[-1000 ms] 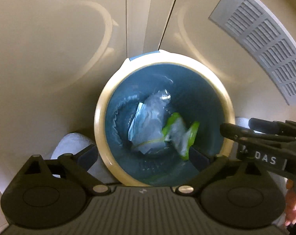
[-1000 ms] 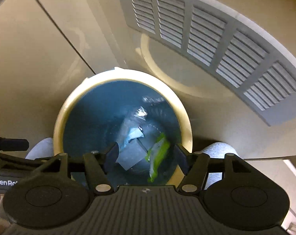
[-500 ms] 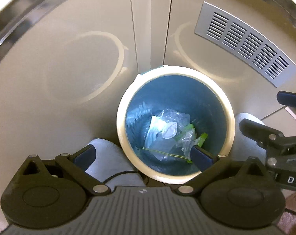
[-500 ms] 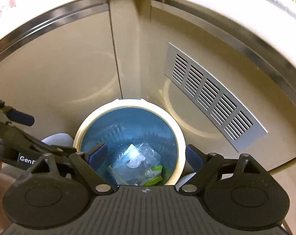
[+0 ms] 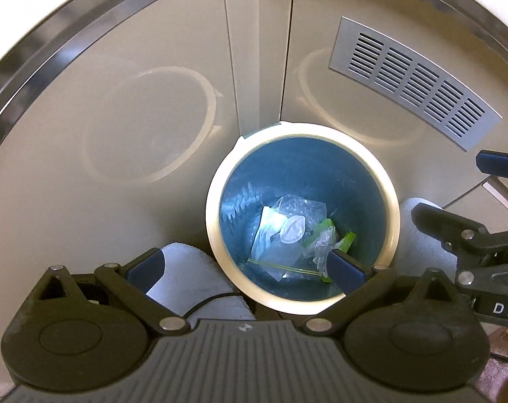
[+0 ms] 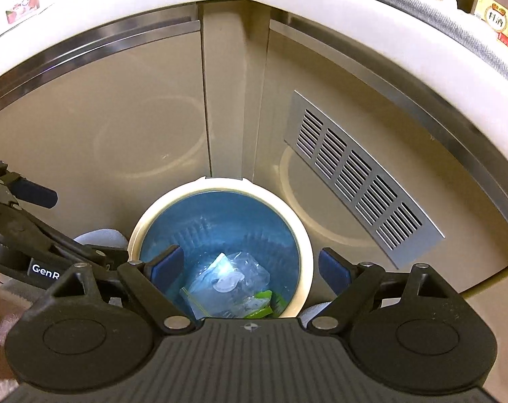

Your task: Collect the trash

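A blue trash bin with a cream rim (image 5: pixel 217 235) (image 6: pixel 304 255) stands on the floor in the corner of beige cabinets. At its bottom lie clear plastic bags (image 5: pixel 284 235) (image 6: pixel 230 285) and a green-edged wrapper (image 5: pixel 324 235) (image 6: pixel 264 305). My left gripper (image 5: pixel 245 267) is open and empty above the bin's near rim. My right gripper (image 6: pixel 250 270) is open and empty above the bin. Each gripper shows at the edge of the other's view, the right one in the left wrist view (image 5: pixel 482 188) and the left one in the right wrist view (image 6: pixel 36 194).
Beige cabinet doors (image 5: pixel 119 134) meet in a corner behind the bin. A silver vent grille (image 5: pixel 415 80) (image 6: pixel 358 178) is on the right door. White slippers (image 5: pixel 193 278) (image 5: pixel 418 228) flank the bin. The countertop edge (image 6: pixel 354 3) carries bottles and packages above.
Both grippers have risen up and away from the bin, so it looks smaller and more cabinet and countertop show. The trash stays at the bin's bottom. Both grippers stay open.
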`<state>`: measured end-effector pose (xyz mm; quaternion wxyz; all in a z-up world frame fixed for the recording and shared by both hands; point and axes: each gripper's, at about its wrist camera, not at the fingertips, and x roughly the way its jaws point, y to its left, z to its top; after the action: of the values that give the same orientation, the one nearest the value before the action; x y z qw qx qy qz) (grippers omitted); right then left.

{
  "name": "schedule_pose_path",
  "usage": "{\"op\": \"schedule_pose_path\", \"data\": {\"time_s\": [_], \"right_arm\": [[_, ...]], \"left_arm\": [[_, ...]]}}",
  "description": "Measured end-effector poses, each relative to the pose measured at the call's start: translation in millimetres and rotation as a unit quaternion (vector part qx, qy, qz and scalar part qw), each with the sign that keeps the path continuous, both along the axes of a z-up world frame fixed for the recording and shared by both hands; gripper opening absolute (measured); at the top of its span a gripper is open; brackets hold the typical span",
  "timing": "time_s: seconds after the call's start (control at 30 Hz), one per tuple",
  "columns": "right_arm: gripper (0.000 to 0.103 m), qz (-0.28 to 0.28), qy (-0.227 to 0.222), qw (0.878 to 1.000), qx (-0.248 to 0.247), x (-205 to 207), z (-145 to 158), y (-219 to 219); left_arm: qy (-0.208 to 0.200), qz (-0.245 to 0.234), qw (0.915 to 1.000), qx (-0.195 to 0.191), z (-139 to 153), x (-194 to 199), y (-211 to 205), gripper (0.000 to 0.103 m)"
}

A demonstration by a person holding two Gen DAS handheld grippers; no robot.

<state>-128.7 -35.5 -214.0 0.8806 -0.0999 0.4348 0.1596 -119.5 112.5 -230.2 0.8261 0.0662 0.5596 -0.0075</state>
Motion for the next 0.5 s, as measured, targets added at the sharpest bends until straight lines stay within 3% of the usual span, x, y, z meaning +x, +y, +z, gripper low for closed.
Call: {"op": "schedule_pose_path", "data": {"time_s": [0.5], "right_arm": [[0.089,0.008,-0.005,1.000,-0.006,-7.2,4.6,2.1]], "left_arm": [[-0.006,0.002,1.0000,-0.002,4.8,-3.3,4.9,0.103]]}}
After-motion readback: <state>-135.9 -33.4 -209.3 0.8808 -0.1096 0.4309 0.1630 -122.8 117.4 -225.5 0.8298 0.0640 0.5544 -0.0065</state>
